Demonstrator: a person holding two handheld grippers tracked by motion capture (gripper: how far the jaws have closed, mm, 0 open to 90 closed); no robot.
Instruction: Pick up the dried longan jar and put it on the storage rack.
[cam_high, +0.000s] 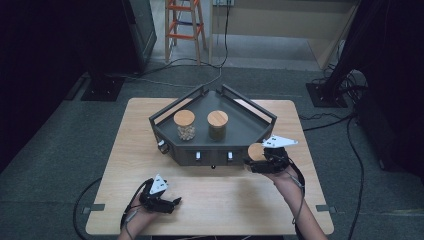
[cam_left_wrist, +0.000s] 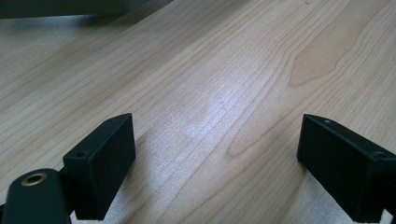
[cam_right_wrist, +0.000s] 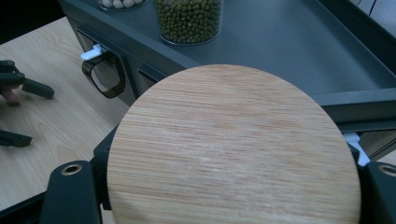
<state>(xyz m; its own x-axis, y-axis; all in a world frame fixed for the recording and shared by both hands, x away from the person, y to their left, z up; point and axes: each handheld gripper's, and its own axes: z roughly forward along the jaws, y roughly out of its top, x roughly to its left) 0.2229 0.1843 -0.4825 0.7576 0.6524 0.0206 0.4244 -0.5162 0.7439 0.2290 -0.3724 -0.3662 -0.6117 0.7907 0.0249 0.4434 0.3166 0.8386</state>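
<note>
A person's right gripper clamps a wooden-lidded jar at the front right corner of a dark corner shelf tray, its jaws pressed against the jar below the lid. Two matching jars already stand on the tray: one of pale beans, one of green beans. The left gripper rests low over the bare wooden table, jaws spread wide and holding nothing (well apart from the tray). To set this jar down well, it likely needs lifting clear of the tray's raised rim, kept upright, and lowered onto the open space right of the green-bean jar before the jaws release
</note>
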